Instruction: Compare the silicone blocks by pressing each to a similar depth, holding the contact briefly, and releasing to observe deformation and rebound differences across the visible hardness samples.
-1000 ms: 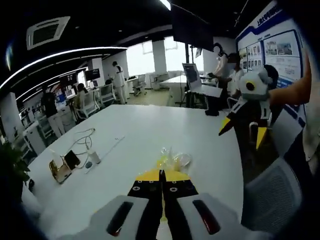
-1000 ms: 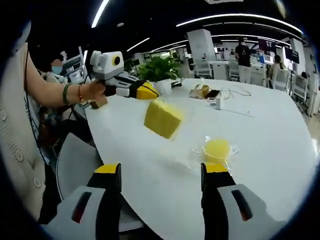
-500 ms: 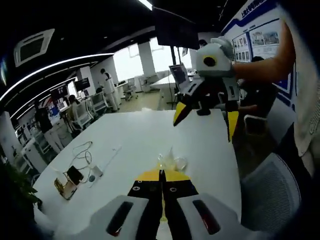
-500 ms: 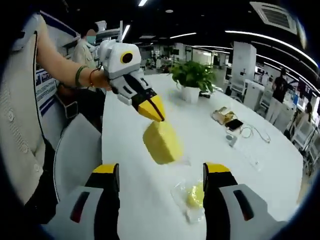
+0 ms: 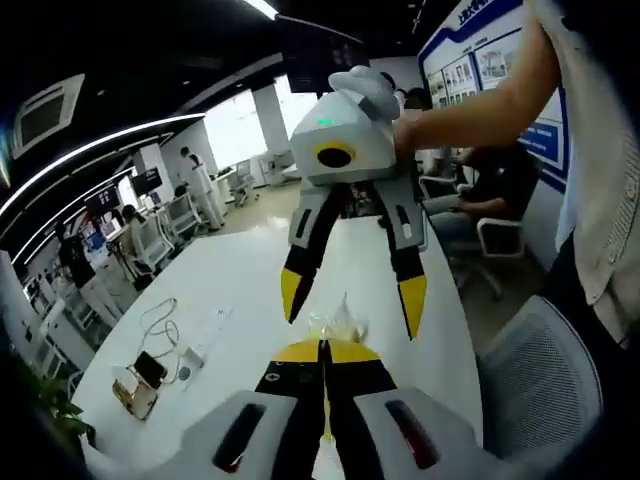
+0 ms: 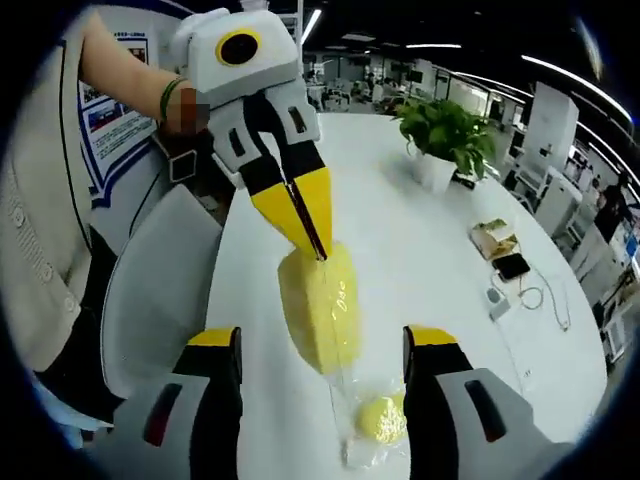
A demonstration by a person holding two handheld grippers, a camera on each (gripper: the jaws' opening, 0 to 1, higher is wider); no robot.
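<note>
My right gripper (image 5: 350,295) has swung in, jaws wide. My left gripper (image 6: 305,228), pinched on the bagged yellow silicone block (image 6: 320,308), dangles it above the white table (image 6: 400,240); only the right gripper view reveals the block.

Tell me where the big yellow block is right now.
In the right gripper view, the yellow block hangs centre frame from the shut left hand-held gripper, above the bagged yellow ball on the table.

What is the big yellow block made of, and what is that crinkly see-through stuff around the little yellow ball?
The big yellow block looks like soft matte silicone or foam, hanging from the shut left gripper. The little yellow ball sits in a glossy clear wrapper, probably thin plastic film, judging by its shine and wrinkles.
</note>
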